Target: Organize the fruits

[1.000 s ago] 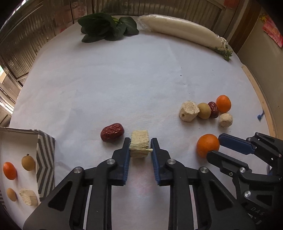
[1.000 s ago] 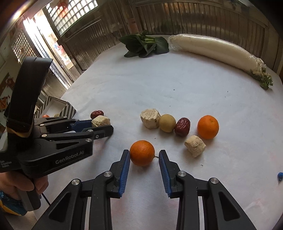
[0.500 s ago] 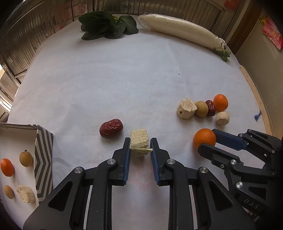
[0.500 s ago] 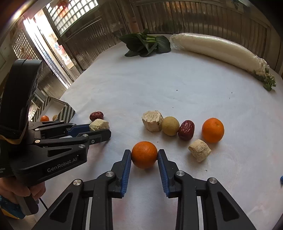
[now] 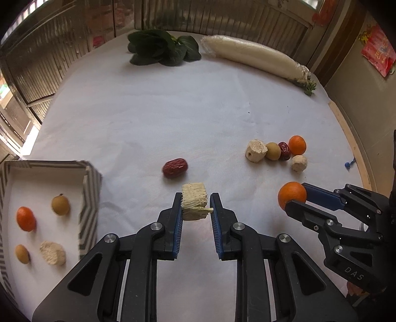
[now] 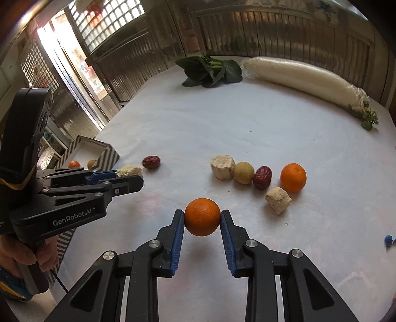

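Since a second ago the orange [image 6: 202,217] is clamped by the right gripper [image 6: 202,220], the pale chunk [image 5: 193,204] pinched in the left gripper [image 5: 195,209]; both judged ready for the tray [image 5: 91,190].

Looks like a lived-in home, probably a dining corner: round table [image 5: 173,119] under white cloth, leafy greens [image 5: 160,50] and wrapped white radish [image 5: 255,59] along the upper edge, lattice window [image 6: 104,22] upper left, red festive paper [image 5: 377,55] upper right.
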Demonstrator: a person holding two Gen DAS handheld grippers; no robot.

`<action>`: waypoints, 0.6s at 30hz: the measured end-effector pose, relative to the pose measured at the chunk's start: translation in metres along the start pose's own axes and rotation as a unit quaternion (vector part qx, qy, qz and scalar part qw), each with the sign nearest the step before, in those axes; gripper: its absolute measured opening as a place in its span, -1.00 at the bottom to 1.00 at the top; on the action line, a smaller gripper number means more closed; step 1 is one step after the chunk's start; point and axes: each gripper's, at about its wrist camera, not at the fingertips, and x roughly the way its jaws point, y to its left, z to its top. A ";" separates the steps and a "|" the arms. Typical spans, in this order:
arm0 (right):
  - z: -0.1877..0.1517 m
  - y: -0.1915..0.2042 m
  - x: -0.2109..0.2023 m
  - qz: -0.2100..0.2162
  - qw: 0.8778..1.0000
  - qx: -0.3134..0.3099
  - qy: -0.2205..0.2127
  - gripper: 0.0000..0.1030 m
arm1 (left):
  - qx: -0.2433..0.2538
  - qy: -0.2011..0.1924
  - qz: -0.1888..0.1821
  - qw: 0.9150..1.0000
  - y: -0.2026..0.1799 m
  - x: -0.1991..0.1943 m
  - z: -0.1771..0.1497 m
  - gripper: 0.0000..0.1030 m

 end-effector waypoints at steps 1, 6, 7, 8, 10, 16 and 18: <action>0.000 0.004 -0.002 0.000 1.000 -0.004 -0.001 -0.44 | 0.000 -0.002 0.004 1.000 0.001 -0.003 -0.001 -0.60; 0.001 0.021 -0.007 0.000 1.000 -0.016 -0.005 -0.44 | -0.001 -0.016 0.017 1.000 0.007 -0.019 -0.010 -0.60; 0.001 0.025 -0.007 0.001 1.000 -0.019 -0.005 -0.44 | -0.001 -0.018 0.019 1.000 0.009 -0.023 -0.011 -0.60; 0.002 0.030 -0.008 0.001 1.000 -0.023 -0.006 -0.44 | -0.002 -0.020 0.021 1.000 0.011 -0.026 -0.014 -0.60; 0.003 0.039 -0.009 0.005 1.000 -0.029 -0.007 -0.44 | -0.005 -0.025 0.025 0.999 0.016 -0.033 -0.017 -0.60; 0.006 0.070 -0.007 0.016 0.998 -0.054 -0.009 -0.44 | -0.021 -0.040 0.042 0.998 0.040 -0.053 -0.028 -0.60; 0.007 0.083 -0.005 0.022 0.998 -0.065 -0.008 -0.44 | -0.027 -0.044 0.047 0.998 0.048 -0.059 -0.031 -0.60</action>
